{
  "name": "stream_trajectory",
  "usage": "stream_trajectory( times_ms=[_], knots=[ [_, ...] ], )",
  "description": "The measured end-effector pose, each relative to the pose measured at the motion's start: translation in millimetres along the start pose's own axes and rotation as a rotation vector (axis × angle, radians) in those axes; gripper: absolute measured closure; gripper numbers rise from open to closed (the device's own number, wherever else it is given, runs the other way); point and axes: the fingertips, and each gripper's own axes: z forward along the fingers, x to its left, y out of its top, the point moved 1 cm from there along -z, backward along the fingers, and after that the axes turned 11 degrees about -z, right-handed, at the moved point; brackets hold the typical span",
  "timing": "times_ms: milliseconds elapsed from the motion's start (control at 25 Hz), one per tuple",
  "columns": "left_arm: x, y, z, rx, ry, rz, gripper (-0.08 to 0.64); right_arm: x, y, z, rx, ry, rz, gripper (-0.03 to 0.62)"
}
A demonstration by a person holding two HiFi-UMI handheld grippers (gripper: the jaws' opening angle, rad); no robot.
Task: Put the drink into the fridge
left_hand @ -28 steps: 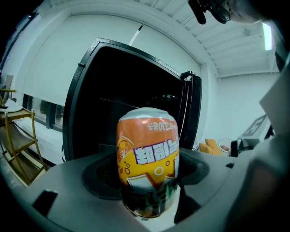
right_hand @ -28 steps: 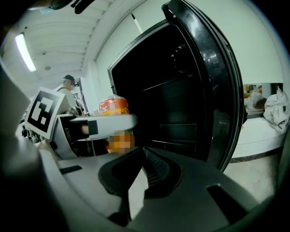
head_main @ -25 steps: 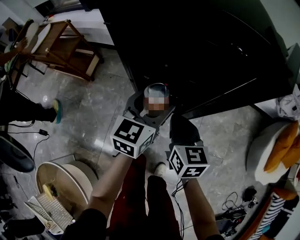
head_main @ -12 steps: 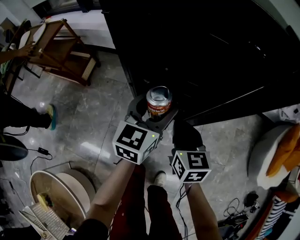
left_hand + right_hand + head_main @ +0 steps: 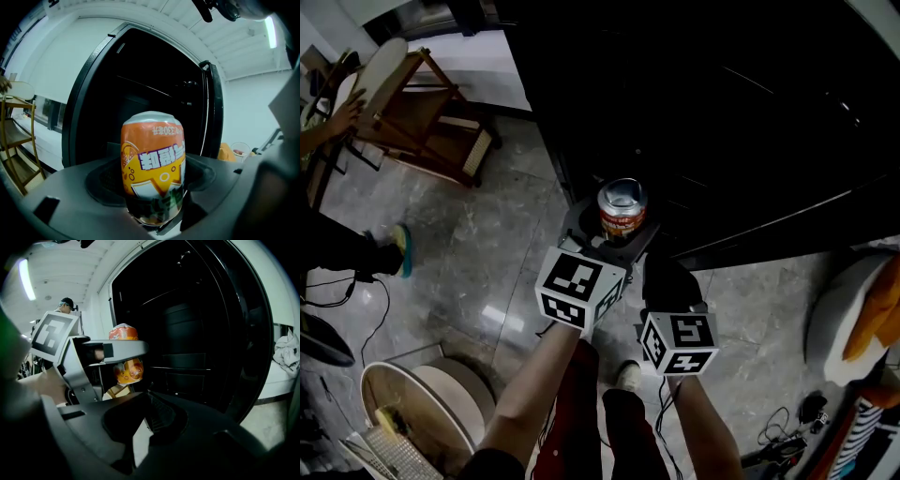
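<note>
An orange drink can [image 5: 622,211] stands upright between the jaws of my left gripper [image 5: 614,227], which is shut on its lower half. In the left gripper view the can [image 5: 152,159] fills the middle, printed side toward the camera. Just ahead is the tall black fridge [image 5: 722,112], its doors closed [image 5: 140,93]. To the right of the left one and a little nearer to me, my right gripper [image 5: 667,274] holds nothing, its jaws together [image 5: 147,404]. From the right gripper view the can [image 5: 127,371] shows at the left, clamped in the other gripper.
A wooden rack [image 5: 412,103] stands at the far left with a person's hand [image 5: 342,117] on it and a shoe [image 5: 401,248] below. A round white tub [image 5: 422,398] sits at the lower left. Orange cushions [image 5: 877,314] lie at the right. Cables trail over the grey stone floor [image 5: 487,253].
The left gripper keeps its hold on the can. Both grippers and the view have edged closer to the fridge front. The person at the rack has shifted.
</note>
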Motion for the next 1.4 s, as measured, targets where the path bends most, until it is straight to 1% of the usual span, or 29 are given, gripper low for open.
stream_trajectory(
  times_ms=[200, 320, 480, 640, 920, 1200, 1400],
  knots=[
    [6.9, 3.3, 21.3, -0.015, -0.012, 0.046, 0.216, -6.3, -1.0, 14.7, -0.002, -0.013, 0.012, 0.574],
    [11.9, 8.2, 36.4, -0.014, -0.003, 0.072, 0.216, -13.6, 1.7, 20.0, 0.001, -0.021, 0.015, 0.574],
    [18.3, 14.8, 52.0, -0.008, 0.007, 0.077, 0.216, -20.9, 4.6, 26.6, 0.004, -0.027, 0.031, 0.574],
    [19.5, 19.1, 65.3, 0.008, 0.031, 0.128, 0.216, -26.8, 6.0, 34.1, 0.013, -0.03, 0.039, 0.574],
    [25.8, 27.1, 85.4, 0.008, 0.046, 0.125, 0.216, -32.7, 16.0, 55.7, 0.031, -0.034, 0.033, 0.574],
    [31.6, 41.3, 109.3, 0.01, 0.062, 0.156, 0.216, -43.6, 29.4, 71.1, 0.034, -0.046, 0.028, 0.574],
    [36.4, 48.8, 126.2, 0.008, 0.072, 0.162, 0.216, -54.0, 33.6, 77.0, 0.033, -0.05, 0.031, 0.574]
  ],
)
